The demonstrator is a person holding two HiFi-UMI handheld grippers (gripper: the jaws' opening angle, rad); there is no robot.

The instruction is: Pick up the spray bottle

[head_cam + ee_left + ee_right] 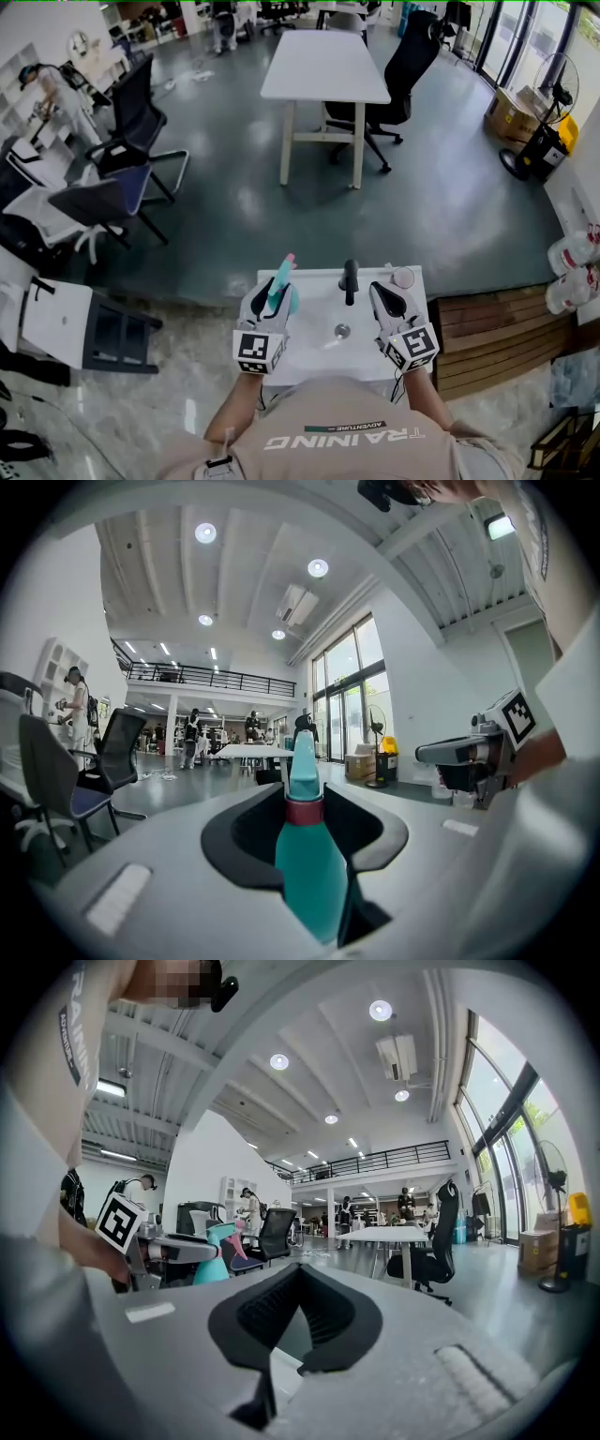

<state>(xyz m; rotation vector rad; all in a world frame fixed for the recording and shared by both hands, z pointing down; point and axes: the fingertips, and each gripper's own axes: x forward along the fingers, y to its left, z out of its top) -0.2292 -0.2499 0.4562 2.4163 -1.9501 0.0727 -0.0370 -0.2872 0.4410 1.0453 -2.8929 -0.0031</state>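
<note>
The spray bottle (281, 279) is teal with a pink collar and a pale nozzle. It stands upright between the jaws of my left gripper (273, 298), which is shut on its body above the left side of the white sink (314, 349). In the left gripper view the bottle (309, 874) fills the gap between the black pads (246, 841). My right gripper (385, 296) hovers over the sink's right side, its jaws together with nothing in them. In the right gripper view the pads (330, 1314) meet at their tips, and the bottle (214, 1258) shows at left.
A black faucet (350, 279) rises at the back middle of the sink, between the two grippers, with the drain (342, 330) below it. A small round object (403, 277) sits at the back right corner. Wooden boards (487, 328) lie to the right. Office chairs (122, 150) and a white table (323, 66) stand beyond.
</note>
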